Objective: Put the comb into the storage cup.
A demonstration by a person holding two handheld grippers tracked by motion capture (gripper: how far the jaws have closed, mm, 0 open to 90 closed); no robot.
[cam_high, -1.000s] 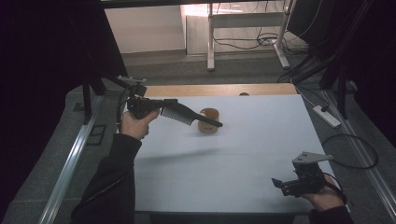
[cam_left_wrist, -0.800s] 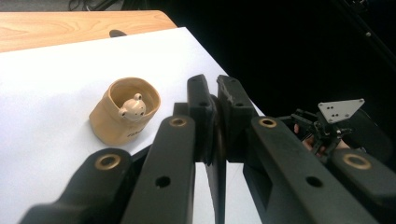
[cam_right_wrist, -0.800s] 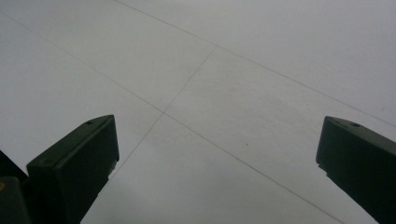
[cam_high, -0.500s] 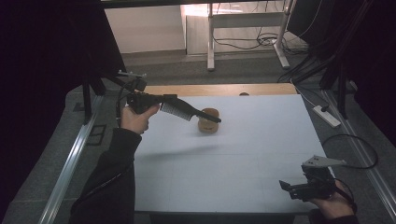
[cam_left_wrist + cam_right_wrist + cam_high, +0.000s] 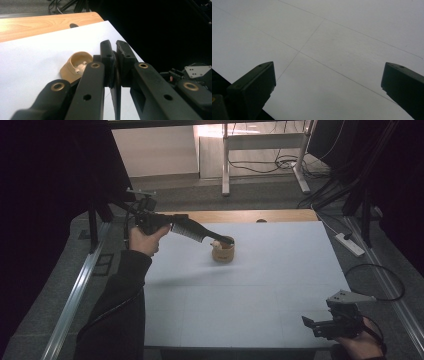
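A small tan bowl [image 5: 223, 254] with a pale lump inside stands on the white table [image 5: 260, 285], toward the far left. My left gripper [image 5: 212, 234] reaches in from the left, level, and ends at the bowl's rim. In the left gripper view its jaws [image 5: 116, 50] are pressed together on a thin black strip [image 5: 115, 97], with the bowl [image 5: 75, 67] just beyond on the left. The strip's dark end [image 5: 226, 240] lies over the bowl's rim. My right gripper [image 5: 312, 325] hovers low at the near right corner, open, with bare table between its jaws [image 5: 328, 72].
A bare wooden band [image 5: 235, 216] runs along the table's far edge. A power strip [image 5: 350, 244] and cables lie on the floor to the right. A metal rail [image 5: 75, 295] runs along the left side. Desk legs [image 5: 226, 165] stand beyond the table.
The left gripper's tip has shifted slightly, from in front of the bowl to over its rim. The right gripper has drifted a little toward the near right corner. The bowl has stayed put.
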